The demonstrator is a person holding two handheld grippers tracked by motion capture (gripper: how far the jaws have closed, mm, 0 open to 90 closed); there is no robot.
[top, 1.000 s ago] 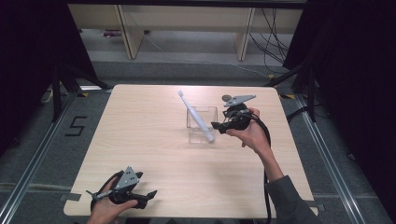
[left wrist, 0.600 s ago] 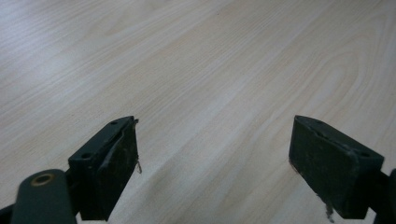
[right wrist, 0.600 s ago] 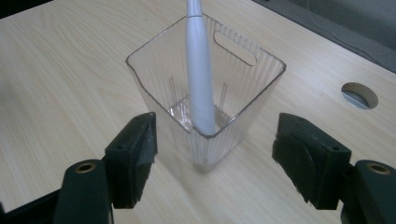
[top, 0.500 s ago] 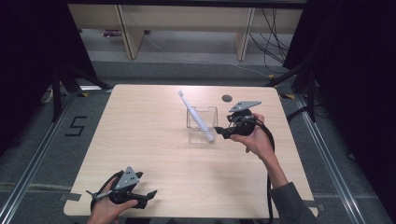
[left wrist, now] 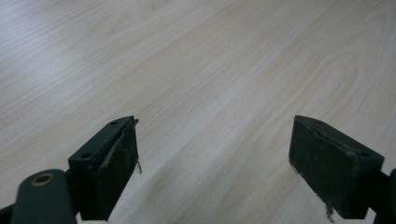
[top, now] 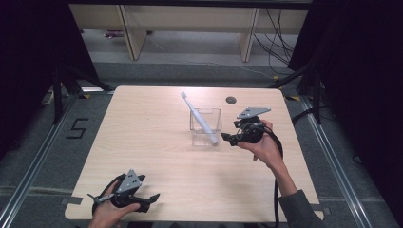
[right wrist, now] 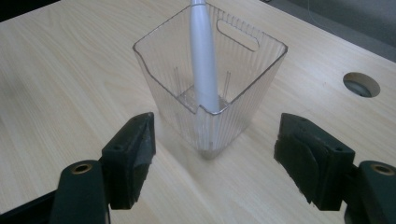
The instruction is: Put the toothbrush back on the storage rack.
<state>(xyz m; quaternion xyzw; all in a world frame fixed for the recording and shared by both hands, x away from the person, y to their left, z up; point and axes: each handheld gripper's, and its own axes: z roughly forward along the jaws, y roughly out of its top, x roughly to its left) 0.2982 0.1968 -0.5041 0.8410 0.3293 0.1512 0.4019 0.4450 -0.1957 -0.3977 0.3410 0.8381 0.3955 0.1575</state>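
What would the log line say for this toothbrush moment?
right gripper: open, beside clear bin | toothbrush: leaning inside bin | left gripper: open over table

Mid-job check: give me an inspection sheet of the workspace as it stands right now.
Surface: pale wooden table, round cable hole near its far edge.
Job's things: clear plastic container upright, white toothbrush leaning inside it, head up.
Clutter: nothing seen.
Grippers: right gripper open, beside the container, apart from it; left gripper open, near the table's near edge, holding nothing.
Cables: black cable along the right forearm; more on the floor beyond.
Surroundings: wooden shelving, black curtains, a floor mark "5".
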